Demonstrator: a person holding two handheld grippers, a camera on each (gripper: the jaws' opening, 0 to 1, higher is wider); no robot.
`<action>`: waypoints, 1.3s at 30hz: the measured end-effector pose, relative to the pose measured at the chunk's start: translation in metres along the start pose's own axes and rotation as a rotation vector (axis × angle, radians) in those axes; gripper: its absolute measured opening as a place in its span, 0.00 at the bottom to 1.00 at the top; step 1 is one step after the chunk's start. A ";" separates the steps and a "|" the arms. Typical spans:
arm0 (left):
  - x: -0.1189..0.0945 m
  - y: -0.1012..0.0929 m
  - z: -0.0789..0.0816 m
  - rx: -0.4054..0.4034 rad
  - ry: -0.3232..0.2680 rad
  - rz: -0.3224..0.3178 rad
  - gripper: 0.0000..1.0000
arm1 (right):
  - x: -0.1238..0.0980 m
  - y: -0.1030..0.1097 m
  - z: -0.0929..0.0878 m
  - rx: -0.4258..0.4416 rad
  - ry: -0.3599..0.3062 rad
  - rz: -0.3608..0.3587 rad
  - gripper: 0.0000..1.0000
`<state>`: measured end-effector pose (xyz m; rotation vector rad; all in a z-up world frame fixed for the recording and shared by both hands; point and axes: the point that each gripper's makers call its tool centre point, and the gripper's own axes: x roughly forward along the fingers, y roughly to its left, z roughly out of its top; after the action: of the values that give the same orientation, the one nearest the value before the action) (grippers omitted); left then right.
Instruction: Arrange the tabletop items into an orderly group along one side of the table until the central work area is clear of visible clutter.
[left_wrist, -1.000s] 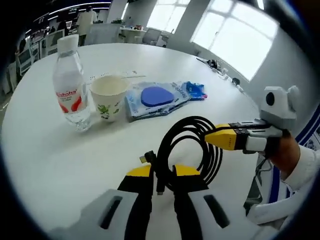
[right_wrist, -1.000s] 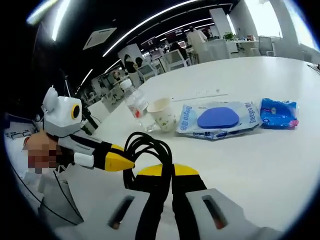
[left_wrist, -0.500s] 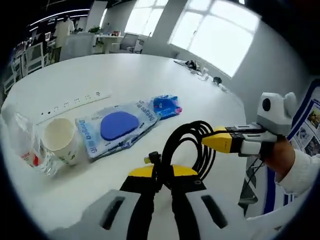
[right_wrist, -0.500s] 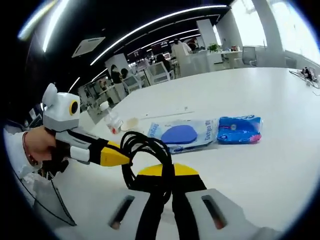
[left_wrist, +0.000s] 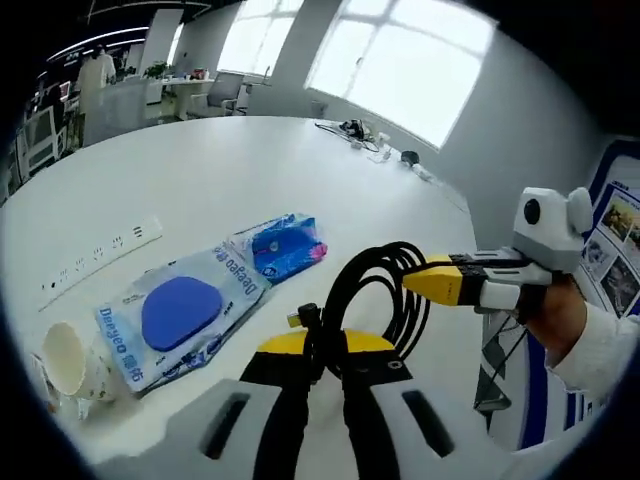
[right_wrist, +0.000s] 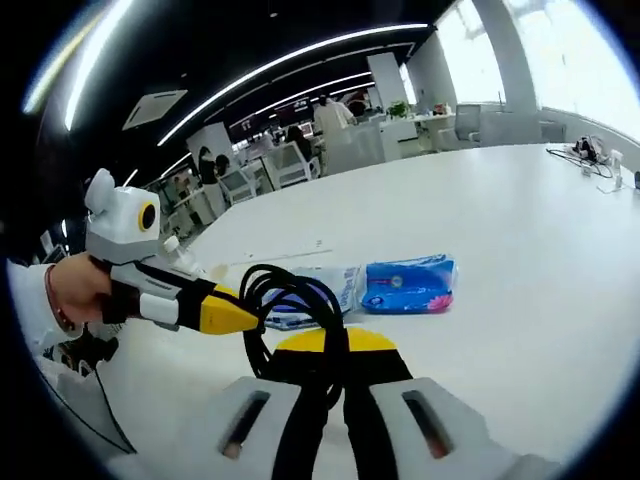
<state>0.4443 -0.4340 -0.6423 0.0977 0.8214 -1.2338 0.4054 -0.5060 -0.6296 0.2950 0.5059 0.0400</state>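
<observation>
Left gripper (left_wrist: 322, 352): jaws pinched on the black cable coil (left_wrist: 385, 300), holding it clear of the table (left_wrist: 200, 170).
Right gripper (right_wrist: 328, 352): jaws pressed on the same coil from the opposite side, probably so the loops keep together while it is carried.
Table: white and round, its middle mostly bare.
Wipes packet (left_wrist: 180, 312): flat near the front edge, touching the blue tissue pack (left_wrist: 285, 245).
Paper cup (left_wrist: 68, 358): at the packet's left end; the three already form a row.
Power strip (left_wrist: 95, 255): beyond the row, towards the centre.
</observation>
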 end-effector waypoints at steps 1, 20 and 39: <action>0.004 -0.002 0.003 0.004 0.000 -0.003 0.08 | -0.001 -0.007 0.003 -0.001 -0.003 -0.007 0.01; 0.081 -0.003 -0.004 -0.109 0.081 -0.021 0.08 | 0.026 -0.073 -0.018 0.007 0.088 -0.051 0.01; 0.125 0.026 -0.033 -0.262 0.158 0.001 0.08 | 0.062 -0.100 -0.058 0.051 0.189 -0.062 0.01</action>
<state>0.4608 -0.5076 -0.7503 -0.0176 1.1138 -1.1173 0.4284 -0.5791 -0.7358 0.3275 0.7043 -0.0051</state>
